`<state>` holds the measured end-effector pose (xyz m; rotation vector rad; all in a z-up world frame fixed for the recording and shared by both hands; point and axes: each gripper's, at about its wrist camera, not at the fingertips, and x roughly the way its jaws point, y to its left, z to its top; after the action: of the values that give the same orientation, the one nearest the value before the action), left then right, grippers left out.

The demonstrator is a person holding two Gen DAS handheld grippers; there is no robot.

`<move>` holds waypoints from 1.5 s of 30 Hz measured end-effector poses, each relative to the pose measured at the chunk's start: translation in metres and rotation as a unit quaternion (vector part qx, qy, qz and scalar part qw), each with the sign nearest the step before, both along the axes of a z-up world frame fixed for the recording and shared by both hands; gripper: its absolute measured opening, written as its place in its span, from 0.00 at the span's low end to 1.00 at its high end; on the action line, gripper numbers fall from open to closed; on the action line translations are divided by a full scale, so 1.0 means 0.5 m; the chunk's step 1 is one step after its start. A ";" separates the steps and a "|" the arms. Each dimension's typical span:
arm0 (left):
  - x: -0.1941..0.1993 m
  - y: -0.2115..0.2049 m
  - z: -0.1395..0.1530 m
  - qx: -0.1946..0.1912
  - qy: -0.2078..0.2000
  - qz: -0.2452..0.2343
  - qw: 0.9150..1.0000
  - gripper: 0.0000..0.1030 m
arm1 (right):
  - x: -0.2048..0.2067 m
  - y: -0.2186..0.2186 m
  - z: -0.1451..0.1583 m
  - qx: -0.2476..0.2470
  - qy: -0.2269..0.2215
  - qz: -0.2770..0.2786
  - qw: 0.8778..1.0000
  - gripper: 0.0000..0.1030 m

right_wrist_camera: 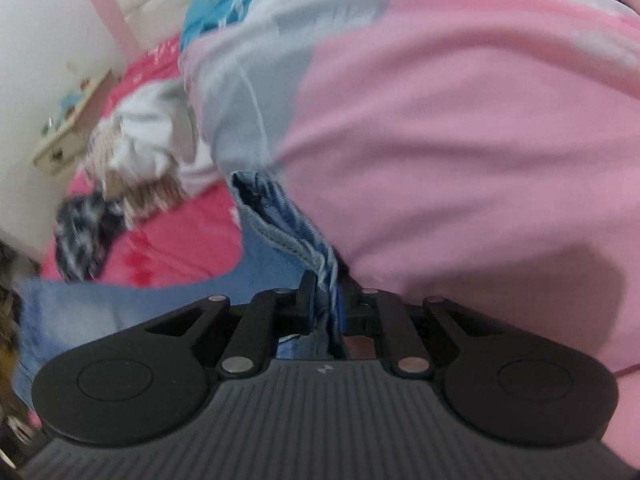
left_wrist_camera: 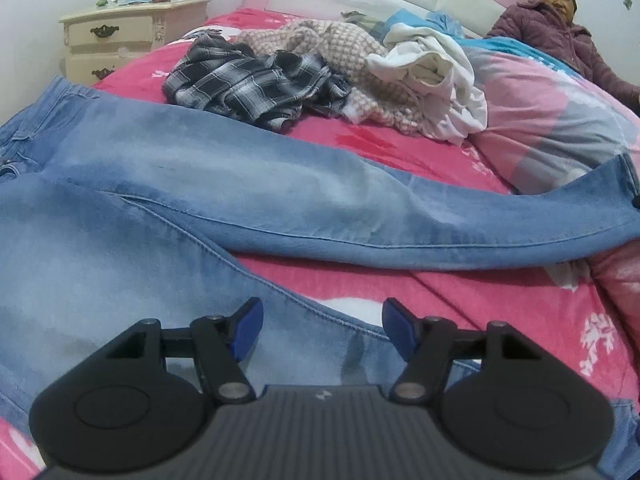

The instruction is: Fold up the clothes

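The jeans [left_wrist_camera: 208, 184] are spread on the pink bedsheet [left_wrist_camera: 500, 304], long axis running left to right, waistband far left. The left gripper [left_wrist_camera: 322, 330] hovers over the near leg, wide open, holding nothing. Over on the right, the right gripper [right_wrist_camera: 326, 300] is clamped onto the far leg's hem, pressed against the quilt [right_wrist_camera: 460, 128], so I'd say that end gets carried leftward.

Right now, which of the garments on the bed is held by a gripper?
The blue jeans: the right gripper is shut on their hem. The plaid shirt, the checked knit and the white garment lie loose in a pile, untouched.
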<state>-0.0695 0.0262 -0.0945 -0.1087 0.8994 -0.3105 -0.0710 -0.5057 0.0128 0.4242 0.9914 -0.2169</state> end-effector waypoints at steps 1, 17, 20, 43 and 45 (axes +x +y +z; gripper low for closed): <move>0.001 -0.003 0.000 0.000 0.001 0.001 1.000 0.65 | -0.006 0.005 -0.004 -0.014 0.012 0.006 1.000 0.09; 0.002 0.004 0.010 -0.002 0.011 0.026 1.000 0.65 | 0.024 0.292 0.013 -0.186 -0.105 0.207 0.955 0.24; 0.000 0.015 0.021 0.007 0.005 0.039 0.999 0.65 | 0.098 0.402 -0.084 -0.159 -0.115 0.285 0.938 0.24; 0.097 0.513 0.071 -0.027 0.008 0.402 0.915 0.52 | 0.325 0.767 -0.159 -0.057 -0.189 0.449 0.872 0.27; 0.111 0.516 0.044 -0.006 0.002 0.414 0.910 0.45 | 0.346 0.848 -0.164 -0.042 -0.204 0.480 0.852 0.27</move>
<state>-0.0140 0.2845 -0.0723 -0.4871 0.7814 0.4787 0.1020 -0.0816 -0.0690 -0.1443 0.6666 0.7129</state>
